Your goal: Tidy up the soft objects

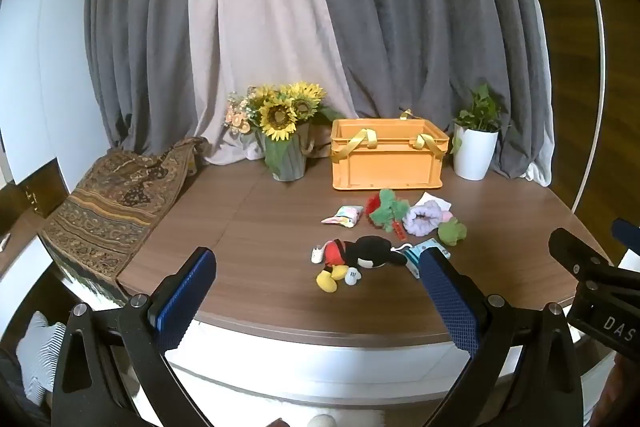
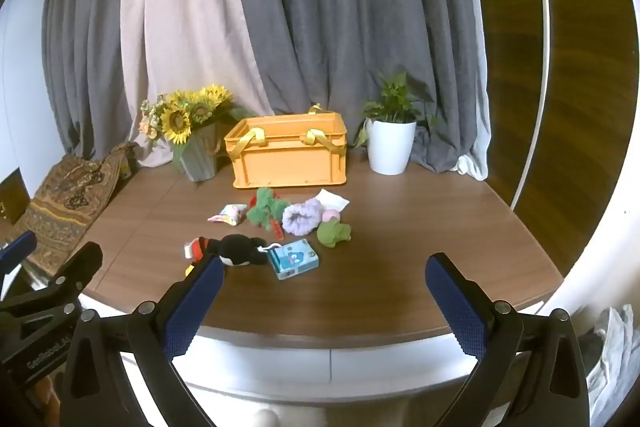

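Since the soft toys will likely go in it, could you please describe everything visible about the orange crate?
The orange crate looks like rigid plastic, rectangular, with ribbed walls and an open top. Yellow ribbon handles drape over its front rim, and another loop shows at the back. It stands upright on the brown table, near the curtain, between the sunflower vase and the white plant pot, apart from both. The toys lie in front of it, not touching it. Its inside is hidden from these views.

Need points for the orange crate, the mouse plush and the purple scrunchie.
orange crate (image 1: 386, 167), left wrist view, on its front wall.
mouse plush (image 1: 370, 249), left wrist view, on the black head.
purple scrunchie (image 2: 300, 217), right wrist view, on the fluffy ring's near edge.
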Demonstrator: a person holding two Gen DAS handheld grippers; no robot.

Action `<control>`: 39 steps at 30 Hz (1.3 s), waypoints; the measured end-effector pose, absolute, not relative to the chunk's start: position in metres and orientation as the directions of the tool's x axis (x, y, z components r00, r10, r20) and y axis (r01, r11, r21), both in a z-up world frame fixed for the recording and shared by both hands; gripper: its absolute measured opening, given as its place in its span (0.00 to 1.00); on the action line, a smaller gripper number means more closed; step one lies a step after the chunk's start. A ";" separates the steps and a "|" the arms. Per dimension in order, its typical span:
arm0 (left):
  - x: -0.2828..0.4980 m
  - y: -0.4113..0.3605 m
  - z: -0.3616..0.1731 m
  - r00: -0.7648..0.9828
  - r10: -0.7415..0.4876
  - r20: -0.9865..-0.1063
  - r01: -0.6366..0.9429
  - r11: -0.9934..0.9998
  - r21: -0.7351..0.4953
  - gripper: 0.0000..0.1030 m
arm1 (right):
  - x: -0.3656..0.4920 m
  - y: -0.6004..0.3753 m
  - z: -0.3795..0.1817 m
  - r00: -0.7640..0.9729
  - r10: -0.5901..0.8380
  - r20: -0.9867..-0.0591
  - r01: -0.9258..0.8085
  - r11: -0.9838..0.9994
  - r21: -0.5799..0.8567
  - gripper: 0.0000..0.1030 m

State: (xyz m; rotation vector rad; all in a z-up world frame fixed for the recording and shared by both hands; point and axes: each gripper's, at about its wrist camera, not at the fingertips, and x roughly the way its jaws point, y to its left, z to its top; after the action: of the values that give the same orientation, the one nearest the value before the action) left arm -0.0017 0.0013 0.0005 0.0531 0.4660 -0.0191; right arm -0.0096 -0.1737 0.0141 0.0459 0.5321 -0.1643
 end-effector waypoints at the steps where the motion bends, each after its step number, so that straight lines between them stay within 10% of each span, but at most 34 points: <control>1: -0.001 0.001 0.001 0.889 -0.001 -0.458 0.030 0.998 0.056 1.00 | -0.010 -0.174 0.014 0.848 -0.143 -0.510 0.168 0.986 0.002 0.99; 39: 0.001 -0.001 0.018 0.903 0.011 -0.428 0.014 0.998 0.055 1.00 | -0.010 -0.175 0.015 0.857 -0.141 -0.496 0.170 0.985 0.014 0.99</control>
State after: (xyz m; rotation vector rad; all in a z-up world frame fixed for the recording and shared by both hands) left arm 0.0006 -0.0014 0.0176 0.0573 0.4430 -0.0019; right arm -0.0104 -0.1746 0.0149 0.0581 0.5166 -0.1634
